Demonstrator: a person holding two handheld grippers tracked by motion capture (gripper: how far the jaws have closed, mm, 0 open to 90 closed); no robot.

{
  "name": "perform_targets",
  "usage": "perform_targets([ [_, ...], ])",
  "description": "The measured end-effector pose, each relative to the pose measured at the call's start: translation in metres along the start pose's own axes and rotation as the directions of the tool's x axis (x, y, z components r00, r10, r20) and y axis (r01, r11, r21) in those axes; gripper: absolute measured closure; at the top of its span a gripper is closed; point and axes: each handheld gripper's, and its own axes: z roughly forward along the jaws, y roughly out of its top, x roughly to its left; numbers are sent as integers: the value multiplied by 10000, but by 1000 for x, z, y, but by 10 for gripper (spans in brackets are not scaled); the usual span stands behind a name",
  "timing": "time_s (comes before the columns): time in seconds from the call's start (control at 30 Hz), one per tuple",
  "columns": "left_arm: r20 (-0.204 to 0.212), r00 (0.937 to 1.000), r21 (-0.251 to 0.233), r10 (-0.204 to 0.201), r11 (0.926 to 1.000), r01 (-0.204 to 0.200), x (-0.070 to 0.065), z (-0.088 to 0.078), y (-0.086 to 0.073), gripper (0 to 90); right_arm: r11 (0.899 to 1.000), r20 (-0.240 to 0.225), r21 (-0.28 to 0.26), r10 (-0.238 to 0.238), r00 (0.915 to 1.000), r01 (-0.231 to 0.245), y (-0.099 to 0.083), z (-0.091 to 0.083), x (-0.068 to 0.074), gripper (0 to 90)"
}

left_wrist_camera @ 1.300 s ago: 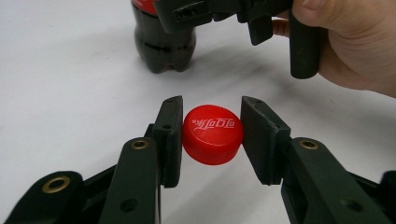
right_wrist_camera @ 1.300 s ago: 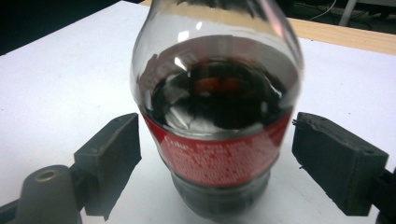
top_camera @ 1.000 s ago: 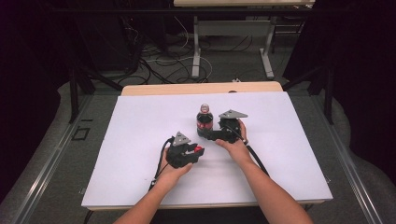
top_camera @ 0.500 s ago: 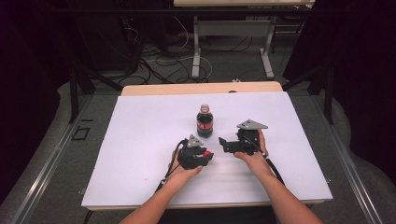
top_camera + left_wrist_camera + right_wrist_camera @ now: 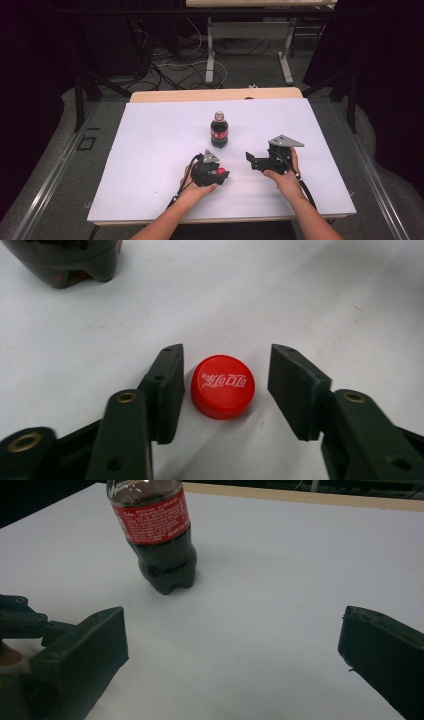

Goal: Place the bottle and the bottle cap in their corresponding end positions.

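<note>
A small cola bottle (image 5: 219, 131) with a red label stands upright on the white table (image 5: 150, 150); the right gripper view has the bottle (image 5: 160, 540) ahead and to the left. A red screw cap (image 5: 223, 386) lies top up on the table between the jaws of my left gripper (image 5: 225, 385). That gripper is open: its left jaw sits close against the cap and the right jaw stands apart. From above, the cap (image 5: 220, 171) shows at the tip of the left gripper (image 5: 222, 173). My right gripper (image 5: 250, 160) hovers right of the bottle, open wide with nothing between its fingers (image 5: 80, 650).
The wooden table edge (image 5: 215, 94) runs behind the white sheet. Beyond it are metal table legs (image 5: 210, 55) and loose cables (image 5: 165, 65) on the floor. White surface lies free on all sides of the bottle.
My right gripper has drawn away from the bottle, moving right and back toward the person. The left gripper has shifted slightly right and nearer the front edge. The bottle stays in place.
</note>
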Motion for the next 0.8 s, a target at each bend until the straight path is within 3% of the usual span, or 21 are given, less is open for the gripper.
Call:
perform_targets([
  [0.07, -152, 9998, 11, -84, 10000, 84, 3, -6, 0, 423, 10000, -22, -67, -10, 10000, 10, -1, 0, -1, 0],
  [0.13, -88, 9996, -271, -277, 9993, 274, 8, -12, 0, 376, 10000, -85, -10, -10, 10000, 10, -2, -1, 0, 0],
  [0.27, -386, 9979, -736, -530, 9960, 500, 21, -35, 1, 340, 10000, -73, 13, -15, 10000, 15, -2, -4, 0, 0],
  [0.43, -629, 9935, -1537, -951, 9845, 845, 38, -63, -1, 317, 10000, -90, -77, -21, 10000, 20, 0, -12, -4, 0],
  [0.57, -924, 9912, -2053, -946, 9759, 740, 50, -82, -9, 293, 9998, -37, -169, 79, 10000, -80, 0, -17, -6, 0],
  [0.63, -953, 9898, -2199, -1055, 9720, 824, 56, -92, -14, 282, 9997, 15, -199, 159, 9999, -158, 0, -20, -7, 0],
  [0.73, -1380, 9825, -2037, -1250, 9744, 954, 64, -104, -21, 254, 9998, 15, -131, 143, 9999, -143, -2, -22, -10, 0],
  [0.8, -1391, 9790, -1893, -1491, 9744, 1215, 69, -110, -25, 223, 9998, 53, -97, 170, 9998, -170, -4, -24, -12, 0],
])
